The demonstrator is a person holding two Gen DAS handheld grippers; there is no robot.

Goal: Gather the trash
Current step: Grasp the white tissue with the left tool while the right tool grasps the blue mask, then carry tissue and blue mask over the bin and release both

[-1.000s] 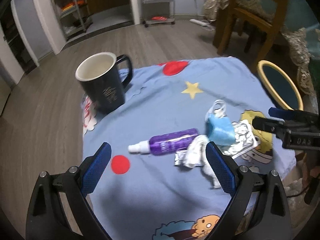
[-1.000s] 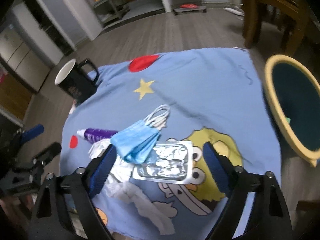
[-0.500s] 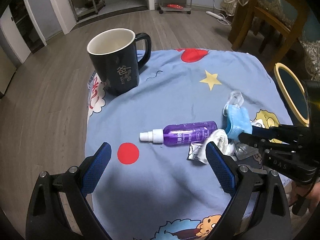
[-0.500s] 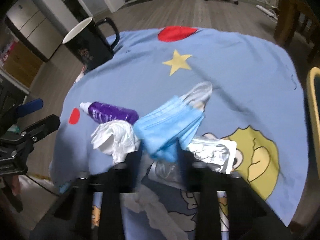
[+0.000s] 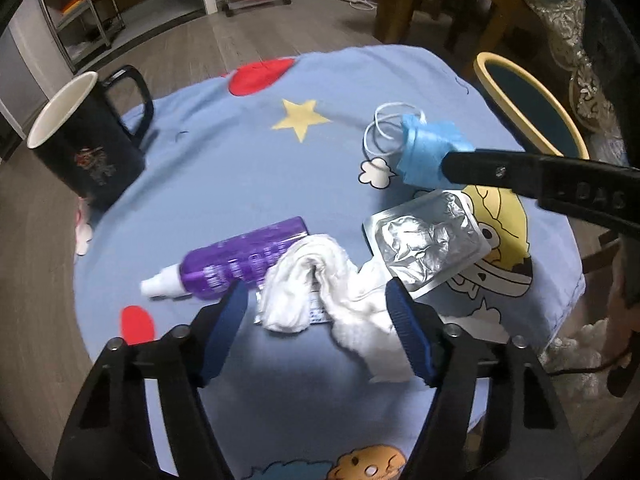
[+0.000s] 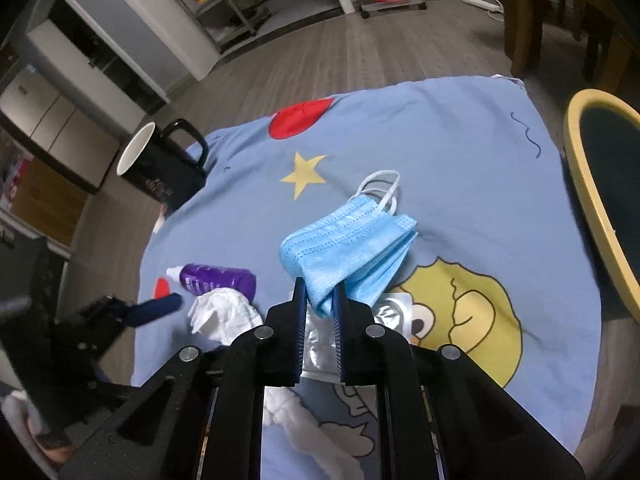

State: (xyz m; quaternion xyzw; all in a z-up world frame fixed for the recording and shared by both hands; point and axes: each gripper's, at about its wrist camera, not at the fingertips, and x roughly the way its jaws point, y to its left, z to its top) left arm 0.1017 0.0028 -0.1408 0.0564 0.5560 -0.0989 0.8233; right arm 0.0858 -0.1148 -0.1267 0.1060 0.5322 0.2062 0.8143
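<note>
My right gripper (image 6: pixel 320 292) is shut on a folded blue face mask (image 6: pixel 348 248), which hangs a little above the blue cartoon tablecloth (image 5: pixel 224 160). The left wrist view shows the same mask (image 5: pixel 428 152) pinched at the tip of the right gripper's fingers (image 5: pixel 456 164). A crumpled white tissue (image 5: pixel 312 276) lies between the jaws of my left gripper (image 5: pixel 316 320), which are closing. The right pad is at the tissue's edge and the left pad stands clear of it. A silver foil pack (image 5: pixel 424 240) lies beside the tissue.
A purple spray bottle (image 5: pixel 240 260) lies just left of the tissue. A black mug (image 5: pixel 80 144) stands at the table's far left edge. A yellow-rimmed bin (image 5: pixel 532 92) sits off the right edge, with a wooden chair (image 5: pixel 460 0) behind it.
The right gripper closed on the mask and lifted it off the foil pack. The left gripper dropped towards the tissue and its jaws narrowed around it.
</note>
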